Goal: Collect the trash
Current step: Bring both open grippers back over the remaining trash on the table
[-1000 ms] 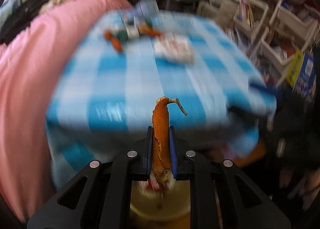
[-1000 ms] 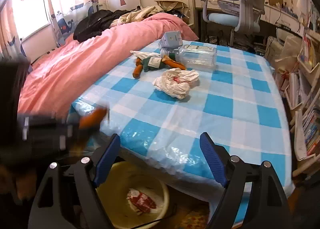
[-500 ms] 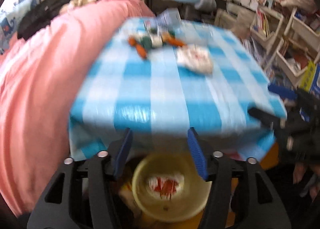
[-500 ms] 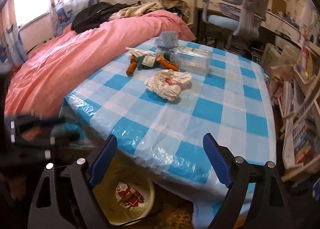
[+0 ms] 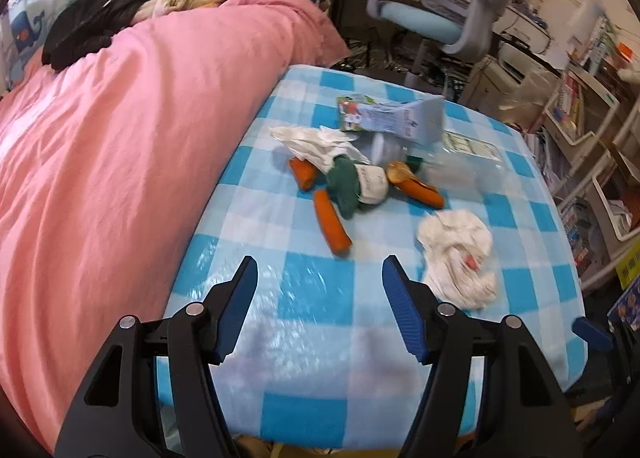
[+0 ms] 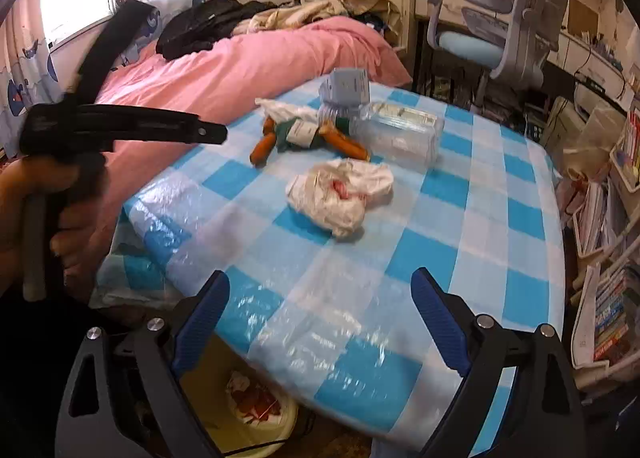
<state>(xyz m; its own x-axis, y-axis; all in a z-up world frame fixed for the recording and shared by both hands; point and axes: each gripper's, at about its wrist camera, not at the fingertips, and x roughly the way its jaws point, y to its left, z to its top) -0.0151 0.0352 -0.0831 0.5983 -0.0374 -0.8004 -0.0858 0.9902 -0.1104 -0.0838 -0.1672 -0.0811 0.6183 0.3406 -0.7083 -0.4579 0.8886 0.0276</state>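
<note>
Our two handheld grippers

We see black angular frames, silver screws and ribbed blue pads on the left gripper (image 5: 316,308) and right gripper (image 6: 320,332).

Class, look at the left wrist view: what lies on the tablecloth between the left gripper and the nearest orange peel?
Nothing: only bare checked tablecloth lies between the left gripper and the orange peel.

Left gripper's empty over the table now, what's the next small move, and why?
Probably ease the left gripper forward and down onto the nearest orange peel. Its jaws have just been opening, nothing sits between them, and that peel lies straight ahead on the tablecloth.
</note>
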